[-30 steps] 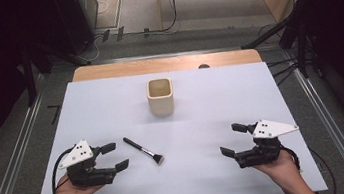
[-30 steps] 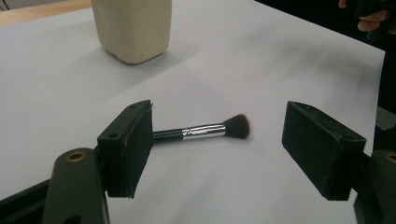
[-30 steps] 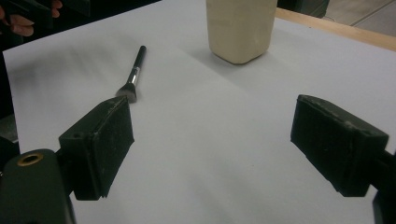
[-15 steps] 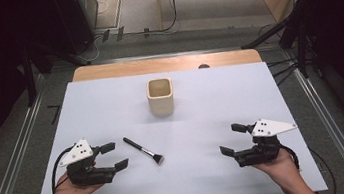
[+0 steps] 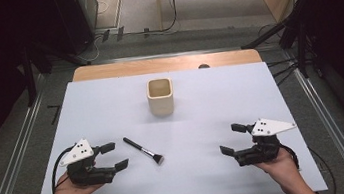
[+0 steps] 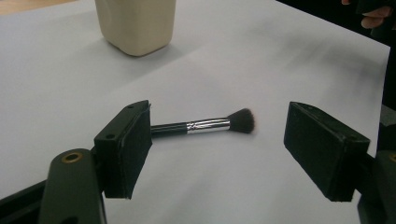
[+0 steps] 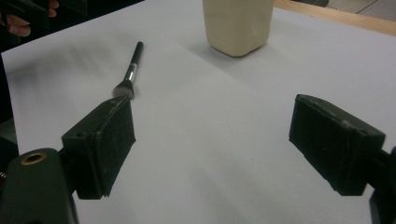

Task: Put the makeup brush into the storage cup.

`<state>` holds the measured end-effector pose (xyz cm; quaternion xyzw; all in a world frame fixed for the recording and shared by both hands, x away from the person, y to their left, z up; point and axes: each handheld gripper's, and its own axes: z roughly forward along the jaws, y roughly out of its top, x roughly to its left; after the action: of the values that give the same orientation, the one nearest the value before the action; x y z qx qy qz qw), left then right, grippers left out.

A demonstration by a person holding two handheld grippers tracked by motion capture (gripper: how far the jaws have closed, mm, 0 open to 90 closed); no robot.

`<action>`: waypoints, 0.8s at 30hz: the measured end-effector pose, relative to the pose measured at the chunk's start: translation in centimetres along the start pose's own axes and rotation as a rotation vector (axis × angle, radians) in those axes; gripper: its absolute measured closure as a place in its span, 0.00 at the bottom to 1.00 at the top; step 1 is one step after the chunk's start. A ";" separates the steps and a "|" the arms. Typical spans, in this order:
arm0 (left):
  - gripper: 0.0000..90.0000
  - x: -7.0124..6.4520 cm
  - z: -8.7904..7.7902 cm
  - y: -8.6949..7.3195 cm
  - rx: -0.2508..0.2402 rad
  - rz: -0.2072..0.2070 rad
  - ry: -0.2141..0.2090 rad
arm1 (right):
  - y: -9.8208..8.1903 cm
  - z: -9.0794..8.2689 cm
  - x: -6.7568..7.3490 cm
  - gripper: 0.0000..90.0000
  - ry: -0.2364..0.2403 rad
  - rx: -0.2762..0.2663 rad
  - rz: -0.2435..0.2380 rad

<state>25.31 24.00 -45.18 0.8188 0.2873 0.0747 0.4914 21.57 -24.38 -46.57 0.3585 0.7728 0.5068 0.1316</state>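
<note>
shiny metal ferrule on brush (image 6: 205, 125)

lab-like recording room: metal rails (image 5: 13, 148) flanking table, floor cables (image 5: 168, 6), dark equipment racks (image 5: 71, 19).

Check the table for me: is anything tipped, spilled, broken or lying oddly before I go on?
Nothing stands out. The cream square ceramic cup stands upright on the white table sheet, empty as far as the high view shows. The black-handled makeup brush lies flat and whole, apart from the cup. The left tongs and right tongs are open, holding nothing.
</note>
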 end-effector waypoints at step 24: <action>0.26 0.1 0.1 -0.1 0.021 -0.009 0.012 | 0.0 0.1 -0.1 0.18 0.004 0.003 -0.001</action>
<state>25.43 24.03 -45.36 0.8222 0.2946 0.0745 0.4813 21.75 -24.38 -46.63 0.3571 0.7742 0.5063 0.1297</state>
